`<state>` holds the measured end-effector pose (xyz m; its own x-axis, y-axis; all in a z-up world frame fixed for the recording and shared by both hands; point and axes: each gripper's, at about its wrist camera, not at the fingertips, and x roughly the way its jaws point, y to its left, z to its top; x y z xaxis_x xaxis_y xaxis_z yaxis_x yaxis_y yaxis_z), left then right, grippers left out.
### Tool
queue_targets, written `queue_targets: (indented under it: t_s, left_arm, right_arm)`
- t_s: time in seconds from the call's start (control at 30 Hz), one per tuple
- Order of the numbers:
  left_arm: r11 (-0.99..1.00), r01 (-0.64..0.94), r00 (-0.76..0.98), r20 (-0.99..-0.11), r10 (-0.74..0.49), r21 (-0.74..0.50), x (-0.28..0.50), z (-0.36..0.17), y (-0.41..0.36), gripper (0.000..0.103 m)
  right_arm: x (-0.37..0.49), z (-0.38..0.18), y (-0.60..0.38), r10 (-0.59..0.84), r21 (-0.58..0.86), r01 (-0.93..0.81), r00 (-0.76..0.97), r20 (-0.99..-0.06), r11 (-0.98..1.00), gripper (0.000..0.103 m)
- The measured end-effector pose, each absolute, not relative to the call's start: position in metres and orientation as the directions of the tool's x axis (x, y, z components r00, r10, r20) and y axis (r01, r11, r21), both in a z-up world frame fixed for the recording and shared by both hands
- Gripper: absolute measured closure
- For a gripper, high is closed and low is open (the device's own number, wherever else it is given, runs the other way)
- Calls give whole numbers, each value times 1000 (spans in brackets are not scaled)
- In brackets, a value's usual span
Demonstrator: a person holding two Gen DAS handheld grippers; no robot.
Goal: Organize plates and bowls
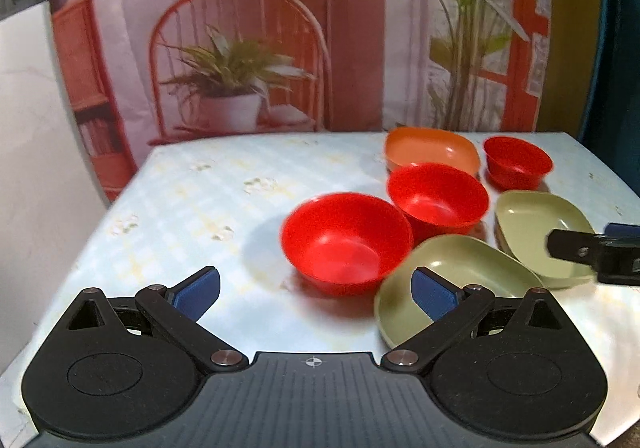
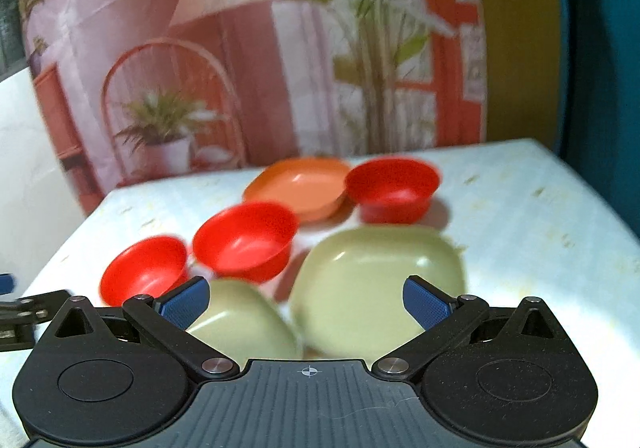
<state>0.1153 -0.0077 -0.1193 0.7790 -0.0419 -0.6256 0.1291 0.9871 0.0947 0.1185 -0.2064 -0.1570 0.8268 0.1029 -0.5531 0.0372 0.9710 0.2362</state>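
Both my left tool (image 1: 316,294) and right tool (image 2: 306,302) stand wide and empty above the table (image 1: 192,208), where three red plastic bowls (image 1: 346,242), two green squarish plates (image 2: 378,288) and one orange plate (image 2: 298,186) sit clustered.

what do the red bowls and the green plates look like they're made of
The red bowls look like glossy plastic: uniform saturated colour, thin rims and soft white highlights inside. The green plates also seem to be plastic or melamine, with a smoother satin finish, one flat colour and rounded moulded corners. Motion blur leaves the finer surface texture unclear.
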Motion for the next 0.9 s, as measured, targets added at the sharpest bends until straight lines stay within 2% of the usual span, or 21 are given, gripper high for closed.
queue_targets:
  t_s: [0.1,0.23,0.3,0.37,0.57,0.7,0.77,0.9]
  left_arm:
    - [983,152,761,-646,-54,98,120,-129,-15,2]
    - [984,168,718,-692,-79,62,131,-145,-17,12]
    - [985,166,692,-717,-85,44,136,-153,-16,16]
    - [985,173,665,-739,-111,8,142,-161,-15,26]
    - [978,206,633,-759,-155,-28,150,-177,-20,35]
    - [978,205,601,-784,-156,-38,154,-181,-21,42]
    - [979,201,583,-797,-158,-47,157,-184,-20,49]
    - [976,205,576,-798,-176,-66,156,-183,-19,50]
  right_arm:
    - [122,-162,-195,62,158,40,804,-592,987,0]
    - [124,-171,-190,72,155,32,782,-619,987,1]
    - [125,-176,-187,80,152,22,771,-632,988,6]
    - [125,-181,-186,101,166,10,758,-645,986,14]
    - [123,-187,-188,135,192,-7,733,-666,981,26]
    - [122,-189,-191,149,211,-4,724,-674,977,27]
    - [123,-189,-191,151,209,-9,721,-677,978,30]
    - [122,-188,-192,168,219,-21,715,-678,975,33]
